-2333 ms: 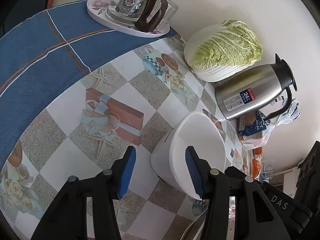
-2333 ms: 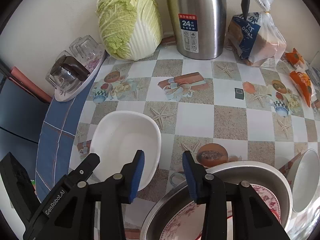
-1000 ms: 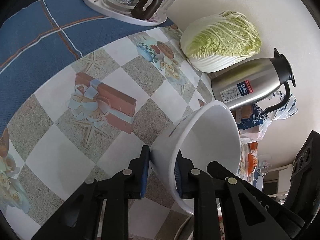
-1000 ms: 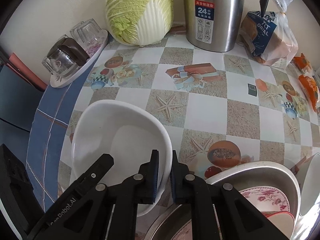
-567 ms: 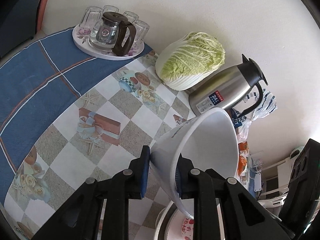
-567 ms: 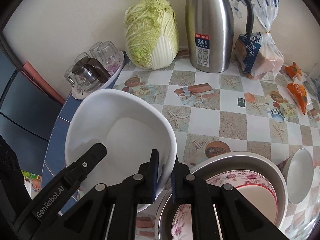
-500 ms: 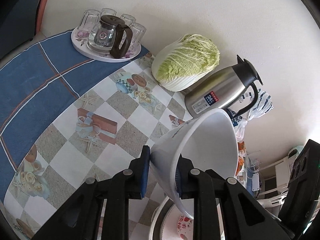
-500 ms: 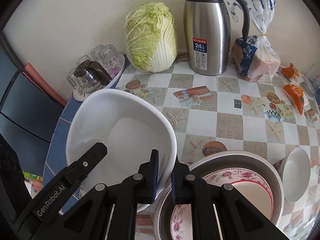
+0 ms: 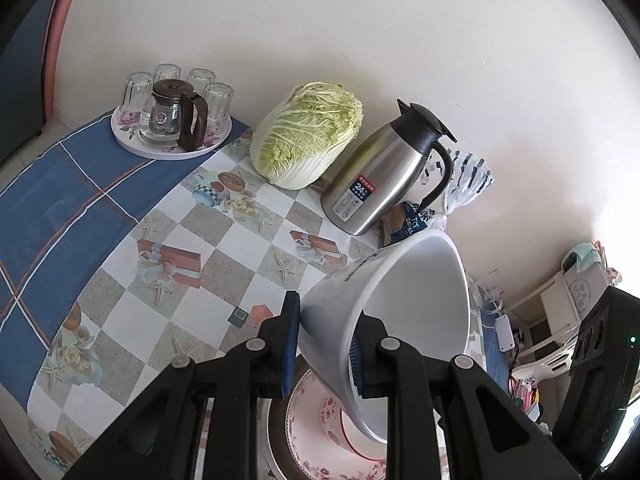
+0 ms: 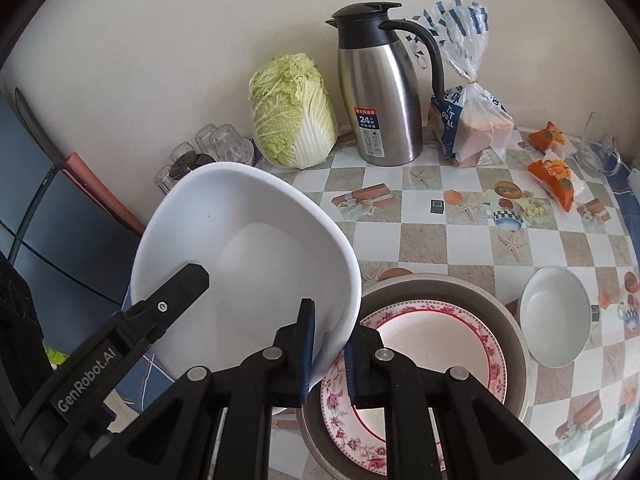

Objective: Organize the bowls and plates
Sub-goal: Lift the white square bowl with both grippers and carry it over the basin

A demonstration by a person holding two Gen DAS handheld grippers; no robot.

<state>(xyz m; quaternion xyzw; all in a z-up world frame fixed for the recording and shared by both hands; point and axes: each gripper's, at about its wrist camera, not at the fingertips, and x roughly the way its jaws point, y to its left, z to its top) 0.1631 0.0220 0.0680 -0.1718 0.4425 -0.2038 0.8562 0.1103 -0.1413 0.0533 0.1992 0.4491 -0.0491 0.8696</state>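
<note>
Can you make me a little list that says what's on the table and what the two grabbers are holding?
Held thing: big white bowl, lifted and tilted
Left gripper: shut on the bowl's rim
Right gripper: shut on the bowl's rim too
Under the bowl: metal basin with a flowered plate inside
Beside the basin: small white bowl
At the wall: cabbage, steel jug, bread bag
On the blue cloth: tray of glasses
</note>
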